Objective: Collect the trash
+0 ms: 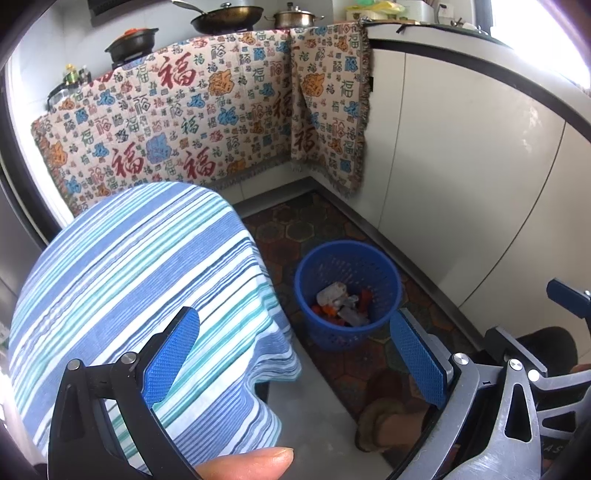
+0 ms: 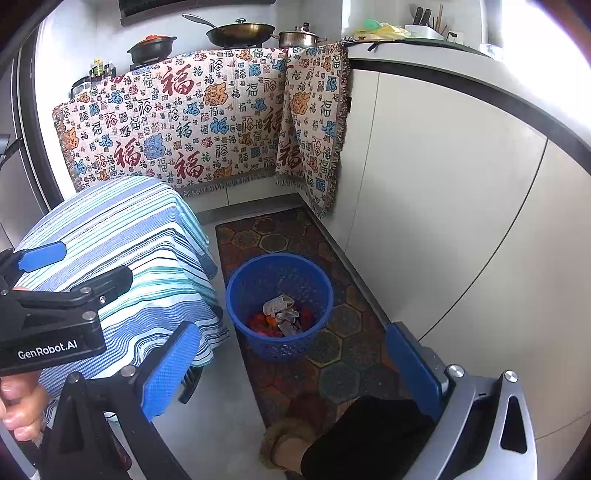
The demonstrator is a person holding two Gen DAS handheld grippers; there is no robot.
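A blue perforated waste basket (image 1: 347,266) (image 2: 240,291) stands on the patterned floor mat beside the small table. Inside it lies crumpled trash (image 1: 341,304) (image 2: 282,314), grey-white paper and red-orange wrappers. My left gripper (image 1: 295,354) hangs open above the table's edge and the floor, with nothing between its blue pads (image 1: 170,356). My right gripper (image 2: 291,369) is also open and empty, held over the mat just in front of the basket. The left gripper (image 2: 48,273) shows at the left of the right wrist view, over the table.
A small table under a blue striped cloth (image 1: 140,280) (image 2: 122,236) fills the left. White cabinets (image 1: 461,177) (image 2: 443,184) line the right. A patterned blanket (image 1: 207,122) hangs over the stove counter with pans (image 2: 240,31). A person's slippered foot (image 2: 291,446) stands on the mat (image 2: 332,369).
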